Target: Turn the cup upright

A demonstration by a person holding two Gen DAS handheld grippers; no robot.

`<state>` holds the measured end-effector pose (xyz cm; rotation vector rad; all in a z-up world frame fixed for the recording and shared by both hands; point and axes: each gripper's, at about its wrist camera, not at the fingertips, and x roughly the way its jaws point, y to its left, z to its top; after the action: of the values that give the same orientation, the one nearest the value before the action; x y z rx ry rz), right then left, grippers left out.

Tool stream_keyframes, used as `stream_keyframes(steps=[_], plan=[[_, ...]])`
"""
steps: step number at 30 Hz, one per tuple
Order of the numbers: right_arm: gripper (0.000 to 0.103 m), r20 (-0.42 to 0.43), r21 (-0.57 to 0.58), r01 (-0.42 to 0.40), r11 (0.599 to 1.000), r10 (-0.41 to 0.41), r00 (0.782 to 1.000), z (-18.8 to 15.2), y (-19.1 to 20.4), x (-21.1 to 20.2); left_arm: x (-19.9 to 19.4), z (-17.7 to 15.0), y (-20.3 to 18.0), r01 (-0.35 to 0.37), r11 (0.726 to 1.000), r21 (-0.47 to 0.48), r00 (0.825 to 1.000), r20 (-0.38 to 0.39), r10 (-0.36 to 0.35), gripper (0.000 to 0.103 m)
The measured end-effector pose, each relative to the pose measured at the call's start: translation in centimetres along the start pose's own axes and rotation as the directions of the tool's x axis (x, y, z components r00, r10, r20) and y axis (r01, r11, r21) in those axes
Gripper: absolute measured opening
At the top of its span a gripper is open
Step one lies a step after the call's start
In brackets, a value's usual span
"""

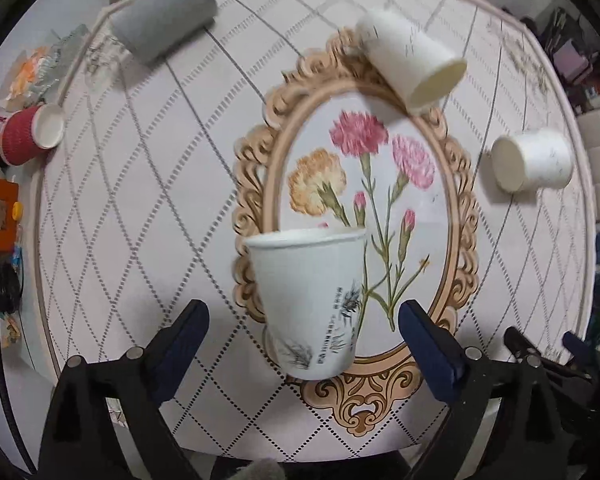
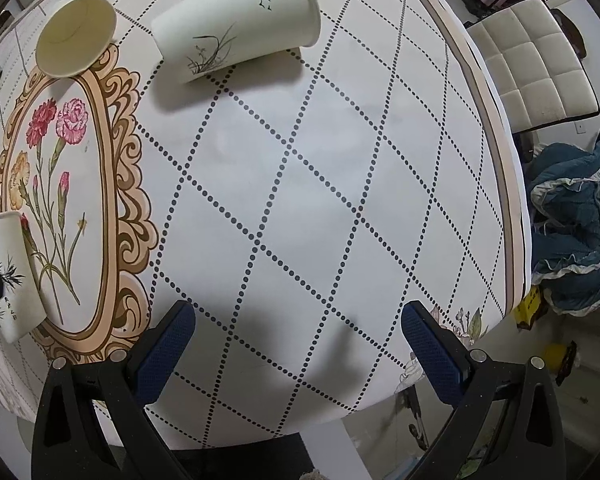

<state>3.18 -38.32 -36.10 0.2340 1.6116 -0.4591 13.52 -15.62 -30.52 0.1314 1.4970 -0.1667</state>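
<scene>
- The left gripper (image 1: 303,322) is held low over the near edge of the surface (image 1: 148,208), pointing forward and down; its fingers (image 1: 184,340) are spread wide and released, with the upright cup between them but touching neither pad.
- The right gripper (image 2: 298,338) hovers over bare cloth near the surface's near right edge, its fingers (image 2: 432,354) parted and holding nothing.
- The cup (image 1: 310,304) stands mouth up on the near part of the oval flower print, leaning a little in the fisheye view; it is white paper, tapered, with a rolled rim and ink-style grass and text printed on its side.
- The same cup shows at the left edge of the right wrist view (image 2: 10,276), with a dark finger tip of the left gripper just beside it.
- The surface is round, covered in a smooth pale cloth with dotted diamond lines and a scrolled tan frame around carnations.
- Other cups lie on their sides: a cream cup (image 1: 414,62) at the far end of the frame, a white cup (image 1: 534,160) to the right, a gray cup (image 1: 166,16) far left, and a ribbed red cup (image 1: 32,134) at the left edge.
- A padded white chair (image 2: 534,64) stands beyond the right edge.
</scene>
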Motion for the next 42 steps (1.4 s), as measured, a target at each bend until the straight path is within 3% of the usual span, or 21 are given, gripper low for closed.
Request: stream_keyframes(steps=[5, 12, 17, 27, 31, 42], plan=[[0.103, 0.011, -0.003, -0.023, 1.0, 0.023, 1.0, -0.1, 0.1, -0.7, -3.8, 0.1, 3.4, 0.015, 0.997, -0.073, 0.99, 0.141, -0.005, 0.103], [0.103, 0.042, -0.062, -0.069, 0.996, 0.072, 0.997, 0.1, 1.9, -2.9, -6.1, -1.2, 7.0, -0.139, 0.98, -0.145, 0.96, 0.224, 0.169, 0.103], [0.103, 0.065, -0.133, -0.123, 0.983, 0.133, 0.989, 0.0, 5.0, -5.5, -5.2, -2.9, 9.9, -0.213, 0.959, -0.185, 0.949, 0.192, 0.248, 0.103], [0.099, 0.034, -0.25, -0.236, 0.939, 0.253, 0.967, -0.6, 13.0, -8.8, -1.5, -5.9, 15.0, -0.231, 0.943, -0.24, 0.962, 0.089, 0.259, 0.103], [0.087, 0.015, -0.295, -0.247, 0.923, 0.263, 0.965, 0.0, 16.8, -8.9, -0.2, -6.6, 16.9, -0.233, 0.938, -0.255, 0.967, 0.044, 0.252, 0.103], [0.073, -0.029, -0.316, -0.222, 0.922, 0.225, 0.974, 1.8, 22.3, -6.4, 1.5, -7.1, 19.4, -0.251, 0.938, -0.24, 0.967, -0.014, 0.255, 0.103]])
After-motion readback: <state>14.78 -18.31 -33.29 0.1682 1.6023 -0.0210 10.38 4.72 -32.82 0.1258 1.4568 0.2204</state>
